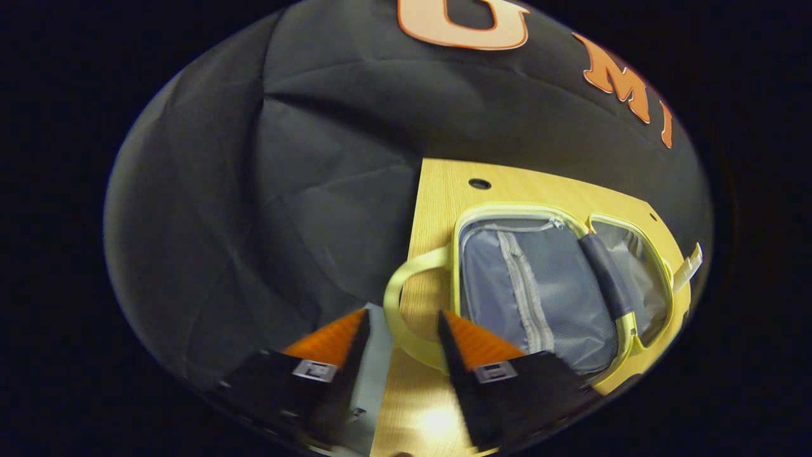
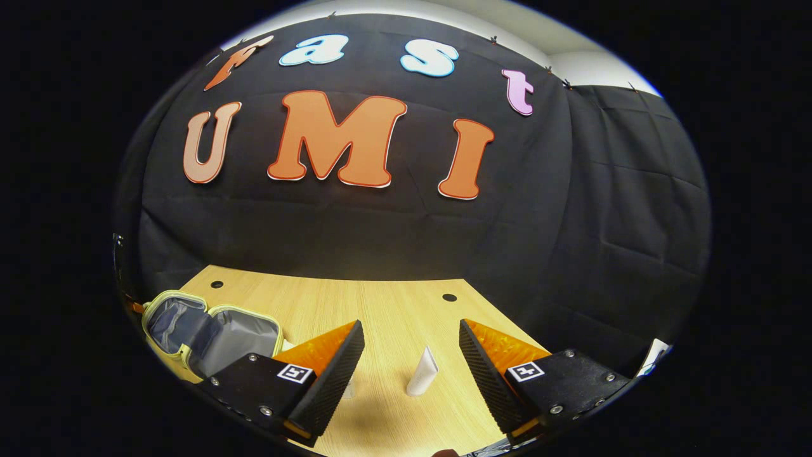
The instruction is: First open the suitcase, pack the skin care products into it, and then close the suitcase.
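Left gripper view first: the left hand-held gripper hangs with its jaws parted and nothing between them, its two orange-backed black fingers framing the counter's near edge. Just beyond the fingertips the suitcase's pale yellow-green carry handle loops out toward the gripper, not touched by either finger. The suitcase itself lies flat on the wooden counter, wide open, with both halves showing grey lining. The half nearer the handle has a zipped mesh pocket running along it; a dark fabric hinge strip joins it to the far half. A pale tab sticks out past the suitcase's far side. A round hole sits in the counter just beyond the suitcase.

Over to the right gripper view: the same suitcase sits open at the counter's left end, partly behind the right gripper's left finger. The right hand-held gripper is spread wide, holding nothing. Standing upright on the counter between its fingers, well right of the suitcase, is a small white skin care tube, clear of both pads. It is outside the suitcase.
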`<state>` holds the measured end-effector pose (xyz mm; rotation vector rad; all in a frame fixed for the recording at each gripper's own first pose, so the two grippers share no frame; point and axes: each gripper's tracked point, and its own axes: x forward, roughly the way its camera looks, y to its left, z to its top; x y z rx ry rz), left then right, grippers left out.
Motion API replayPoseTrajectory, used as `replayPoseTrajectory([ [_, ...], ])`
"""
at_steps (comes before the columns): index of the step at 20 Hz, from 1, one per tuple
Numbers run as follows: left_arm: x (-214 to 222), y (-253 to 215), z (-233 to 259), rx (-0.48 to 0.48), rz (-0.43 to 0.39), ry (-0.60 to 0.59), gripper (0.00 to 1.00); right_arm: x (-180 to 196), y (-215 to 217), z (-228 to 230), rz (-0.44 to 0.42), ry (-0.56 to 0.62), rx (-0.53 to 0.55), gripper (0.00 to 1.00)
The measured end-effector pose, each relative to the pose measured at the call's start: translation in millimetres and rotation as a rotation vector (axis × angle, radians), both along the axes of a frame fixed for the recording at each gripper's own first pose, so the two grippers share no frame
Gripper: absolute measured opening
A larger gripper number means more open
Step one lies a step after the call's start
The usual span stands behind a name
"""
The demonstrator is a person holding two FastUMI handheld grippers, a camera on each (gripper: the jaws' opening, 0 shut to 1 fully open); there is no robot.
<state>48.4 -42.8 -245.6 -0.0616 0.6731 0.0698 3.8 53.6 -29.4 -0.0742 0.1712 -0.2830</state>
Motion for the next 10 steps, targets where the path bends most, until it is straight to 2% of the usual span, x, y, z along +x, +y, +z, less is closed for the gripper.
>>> replayPoseTrajectory([
  [1, -4, -5, 22, 0.046, 0.012, -0.032, 1.00, 1, -2, 1, 0.014, -0.002, 0.002, 0.95],
  [3, -3, -28, 70, 0.132, 0.043, -0.128, 0.99, 5, -7, 3, 0.048, -0.006, 0.003, 0.95],
  [5, -12, -63, 120, 0.166, 0.060, -0.222, 0.99, 10, -14, 7, 0.083, -0.011, 0.005, 0.96],
  [8, -28, -130, 175, 0.135, 0.072, -0.327, 0.99, 15, -29, 11, 0.124, -0.019, 0.009, 0.96],
  [10, -34, -179, 208, 0.081, 0.069, -0.398, 1.00, 20, -37, 12, 0.150, -0.024, 0.017, 0.96],
])
